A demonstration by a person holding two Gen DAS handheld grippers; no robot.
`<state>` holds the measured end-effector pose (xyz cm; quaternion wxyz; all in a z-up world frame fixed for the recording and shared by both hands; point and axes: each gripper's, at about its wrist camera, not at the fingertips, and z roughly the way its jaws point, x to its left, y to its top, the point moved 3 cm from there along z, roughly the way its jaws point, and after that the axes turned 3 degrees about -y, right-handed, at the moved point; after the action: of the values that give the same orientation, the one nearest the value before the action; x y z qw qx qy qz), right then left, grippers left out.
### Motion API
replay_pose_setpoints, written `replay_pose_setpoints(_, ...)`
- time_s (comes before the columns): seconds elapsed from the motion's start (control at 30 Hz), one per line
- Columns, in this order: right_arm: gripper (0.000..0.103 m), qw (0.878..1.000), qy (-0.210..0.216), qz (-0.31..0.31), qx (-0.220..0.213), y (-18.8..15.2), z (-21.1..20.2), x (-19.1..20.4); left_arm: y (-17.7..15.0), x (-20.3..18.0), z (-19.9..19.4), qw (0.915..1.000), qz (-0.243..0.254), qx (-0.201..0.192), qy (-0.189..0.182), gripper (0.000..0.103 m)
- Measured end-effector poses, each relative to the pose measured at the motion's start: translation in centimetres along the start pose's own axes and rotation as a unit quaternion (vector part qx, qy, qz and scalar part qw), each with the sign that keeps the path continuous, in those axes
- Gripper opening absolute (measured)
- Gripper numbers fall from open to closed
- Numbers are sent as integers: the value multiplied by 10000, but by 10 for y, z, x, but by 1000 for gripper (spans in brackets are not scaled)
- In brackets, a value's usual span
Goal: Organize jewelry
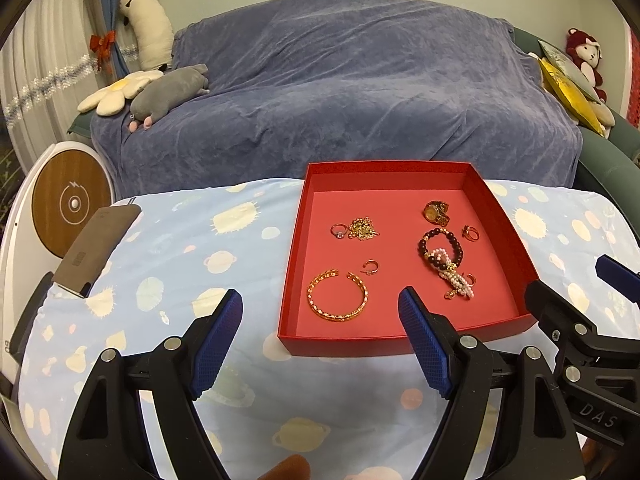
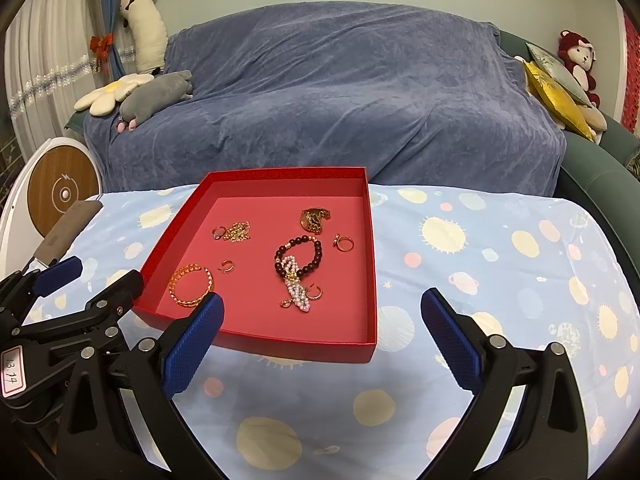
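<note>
A red tray (image 1: 496,200) (image 2: 370,248) sits on a table with a pale blue planet-print cloth. In it lie a gold open bangle (image 1: 337,297) (image 2: 191,285), a gold chain heap (image 1: 362,229) (image 2: 237,232), a gold watch (image 1: 436,212) (image 2: 314,218), a dark bead bracelet (image 1: 440,249) (image 2: 299,256), a pearl string (image 1: 460,285) (image 2: 298,294) and several small rings. My left gripper (image 1: 320,340) is open and empty just in front of the tray. My right gripper (image 2: 322,344) is open and empty at the tray's near right corner.
A blue-covered sofa (image 1: 340,88) with plush toys stands behind the table. A brown phone-like slab (image 1: 96,248) lies at the table's left edge. A round white and wood device (image 1: 68,200) stands left. Bare cloth (image 2: 500,264) lies right of the tray.
</note>
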<state>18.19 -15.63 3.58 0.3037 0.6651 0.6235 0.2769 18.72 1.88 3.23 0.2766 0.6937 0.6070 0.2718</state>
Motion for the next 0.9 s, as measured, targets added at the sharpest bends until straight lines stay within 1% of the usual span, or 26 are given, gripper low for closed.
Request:
replay_pose_setpoints(0.13, 96, 10000, 17, 14, -10, 0, -1, 0, 0, 1, -2, 9999, -13, -60, 81, 82)
replay_pose_setpoints(0.2, 96, 10000, 28, 24, -27, 1, -2, 0, 0, 1, -3, 9999, -24, -109, 97, 83)
replay_pose_setpoints(0.37, 96, 10000, 29, 29, -45, 0, -3, -1, 1, 2, -4, 9999, -52, -132, 84, 83)
replay_pose_setpoints(0.67, 96, 10000, -5, 14, -27, -2, -3, -2, 0, -1, -3, 9998, 53, -154, 108, 83)
replay_pose_setpoints(0.9, 96, 10000, 0, 24, -30, -2, -4, -2, -1, -2, -3, 9998, -19, -170, 100, 83)
